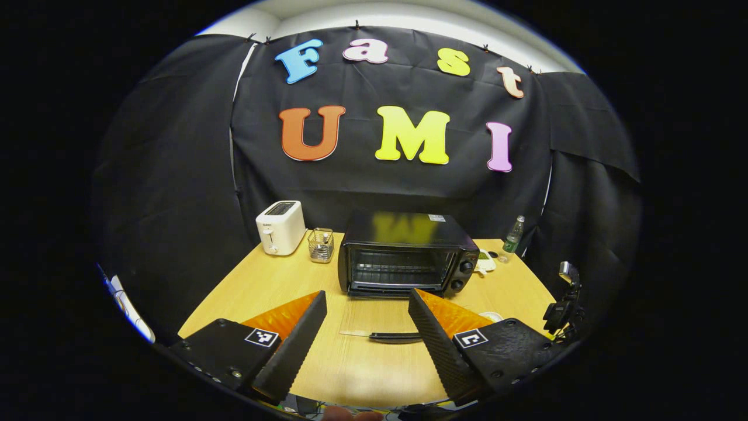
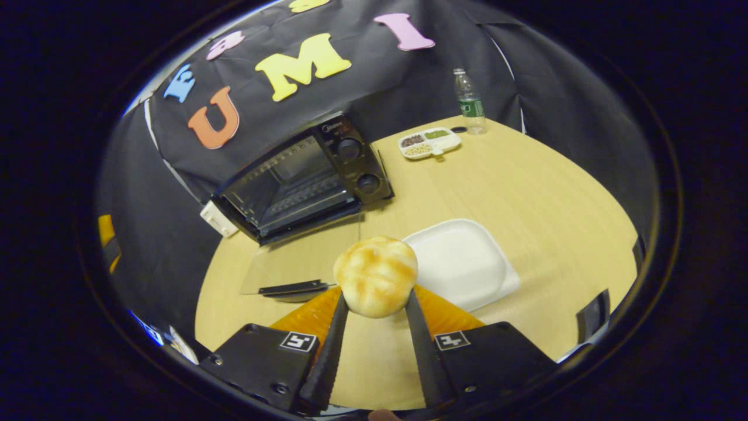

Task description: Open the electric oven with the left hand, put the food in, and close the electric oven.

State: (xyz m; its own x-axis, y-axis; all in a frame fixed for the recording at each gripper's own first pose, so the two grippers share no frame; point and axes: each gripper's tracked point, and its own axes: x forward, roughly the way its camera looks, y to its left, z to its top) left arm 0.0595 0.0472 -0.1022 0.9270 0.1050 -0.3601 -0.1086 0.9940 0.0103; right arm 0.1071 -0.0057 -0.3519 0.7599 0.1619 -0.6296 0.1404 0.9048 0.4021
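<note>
The black electric oven (image 1: pixel 406 257) sits at the back of the wooden table (image 1: pixel 374 356), its glass door (image 2: pixel 292 269) folded down flat, so the bread roll (image 2: pixel 376 283) should travel level and straight onto the rack inside. The right gripper (image 2: pixel 374 304) pinches the roll above the table beside a white plate (image 2: pixel 461 263). The left gripper (image 1: pixel 365 304) hangs back, fingers spread wide, facing the oven.

Your oven (image 1: pixel 406 257) sits at the far middle of the bench (image 1: pixel 374 362), its door (image 1: pixel 380 327) dropped flat onto the bench toward you. Left of it you have the wire basket (image 1: pixel 321 244) and, farther left, the toaster (image 1: pixel 281 227); right of it, the snack tray (image 2: pixel 429 142) and the bottle (image 2: pixel 469 102) behind that. Your right claw (image 2: pixel 374 310) holds the bun (image 2: pixel 376 276) above the bench, with the plate (image 2: pixel 461 263) just right of it.
</note>
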